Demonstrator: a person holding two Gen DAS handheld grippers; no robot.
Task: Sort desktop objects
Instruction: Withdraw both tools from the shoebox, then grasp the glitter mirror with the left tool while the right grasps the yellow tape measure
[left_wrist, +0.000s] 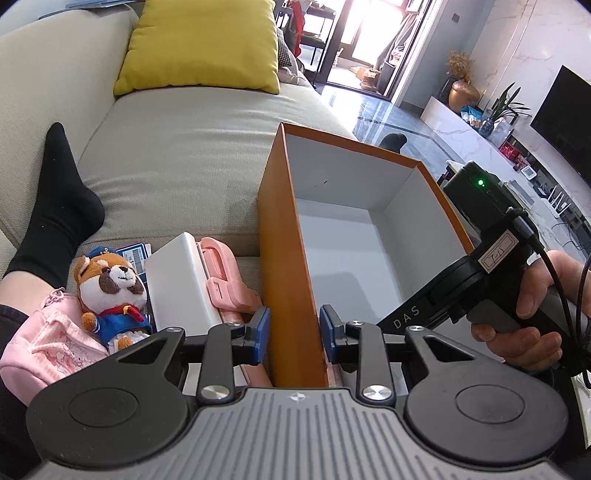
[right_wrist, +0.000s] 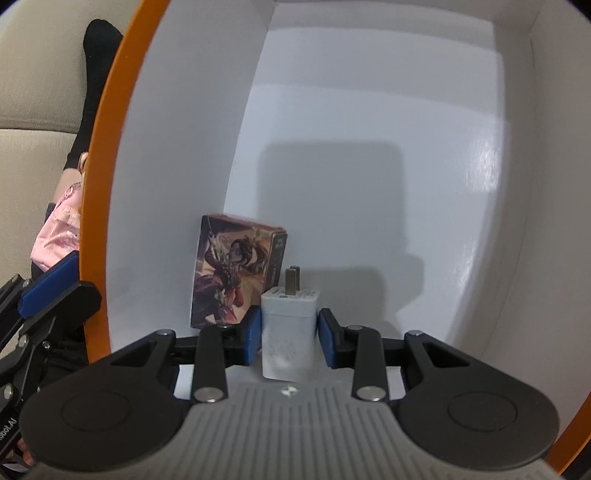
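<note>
- Left wrist view: my left gripper (left_wrist: 294, 332) straddles the near wall of the orange box (left_wrist: 284, 236). One blue pad is outside the wall and one inside, with only a narrow gap. I can't tell whether the pads actually press on the card.
- Only this view shows the things waiting on the sofa (left_wrist: 177, 155) left of the box: a plush toy (left_wrist: 110, 291), a white case (left_wrist: 181, 284), a pink stapler-like item (left_wrist: 227, 280) and a pink pouch (left_wrist: 48, 343).
- A barcode-labelled item (left_wrist: 135, 253) sits behind the plush; it is mostly hidden, so I can't name it.
- The right gripper's body (left_wrist: 491, 254) and the hand (left_wrist: 535, 314) on it show at the box's right rim; its fingers are out of sight here.
- A socked foot (left_wrist: 55, 206) and a yellow cushion (left_wrist: 201, 44) are also on the sofa.
- Right wrist view: only here do I see the right gripper (right_wrist: 290, 338) clamped on a white charger (right_wrist: 290, 332), prongs pointing away, down inside the box over the white floor (right_wrist: 369, 166).
- A printed card box (right_wrist: 236, 269) stands upright just behind-left of the charger, near the left inner wall.
- I can't tell whether the charger's base touches the floor; it is hidden by the gripper body.
- The left gripper's blue pad (right_wrist: 48, 284) shows outside the orange rim (right_wrist: 107, 155) at the left edge.
</note>
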